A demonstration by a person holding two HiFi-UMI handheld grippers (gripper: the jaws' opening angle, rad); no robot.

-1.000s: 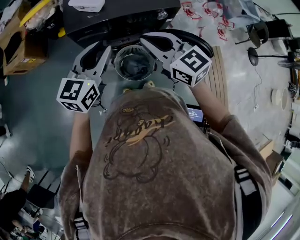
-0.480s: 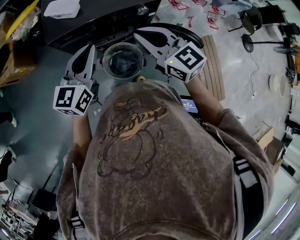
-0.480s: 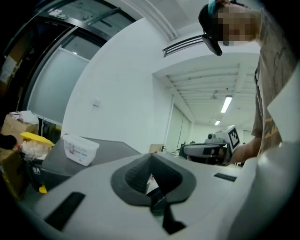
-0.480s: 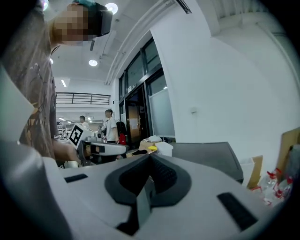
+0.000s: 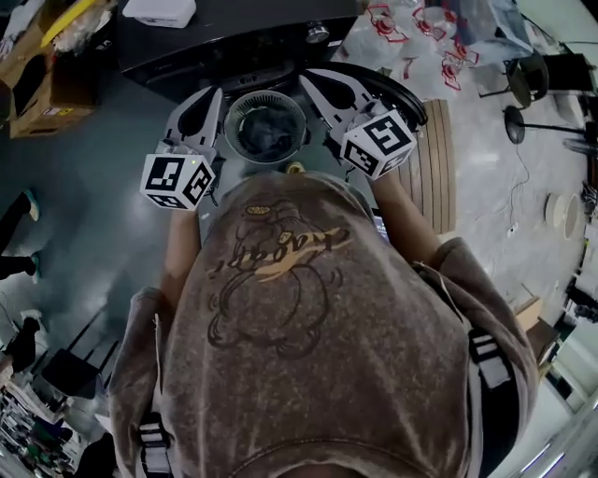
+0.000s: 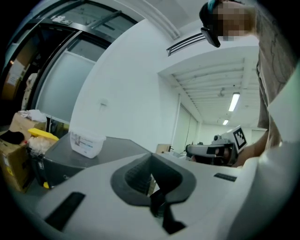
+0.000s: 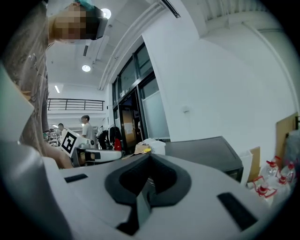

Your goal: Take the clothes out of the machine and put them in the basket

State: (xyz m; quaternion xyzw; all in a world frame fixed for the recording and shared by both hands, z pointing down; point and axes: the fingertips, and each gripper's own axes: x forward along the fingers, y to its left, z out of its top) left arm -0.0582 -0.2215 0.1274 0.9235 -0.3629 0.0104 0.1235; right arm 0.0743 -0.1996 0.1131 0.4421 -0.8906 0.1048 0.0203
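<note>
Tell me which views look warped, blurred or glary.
Head view: sharp, edges bowed, brown hooded top fills the lower half. Left gripper view: fisheye, dark rim, ceiling strip light blown out. Right gripper view: same warp, round ceiling lamp glares.

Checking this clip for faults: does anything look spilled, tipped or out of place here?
Nothing stands out. The basket stands upright before the machine, dark clothes inside it. The left gripper and right gripper are both shut and empty.
</note>
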